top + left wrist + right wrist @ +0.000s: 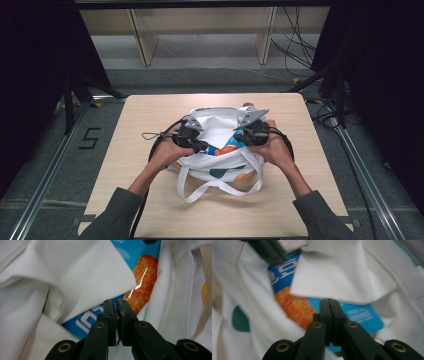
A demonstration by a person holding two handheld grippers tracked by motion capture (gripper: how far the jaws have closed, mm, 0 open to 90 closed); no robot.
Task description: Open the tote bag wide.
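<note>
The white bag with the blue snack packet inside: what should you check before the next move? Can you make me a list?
1. White bag lies fully on the table: ok.
2. Blue snack packet sits inside the bag's mouth: ok.
3. Left gripper holds nothing, jaws nearly together: ok.
4. Right gripper jaws shut with nothing between them: ok.
5. Bag handles lie loose on the near side, away from both grippers: ok.
6. Packet is all the way down in the bag: cannot tell, white cloth covers part of it.
</note>
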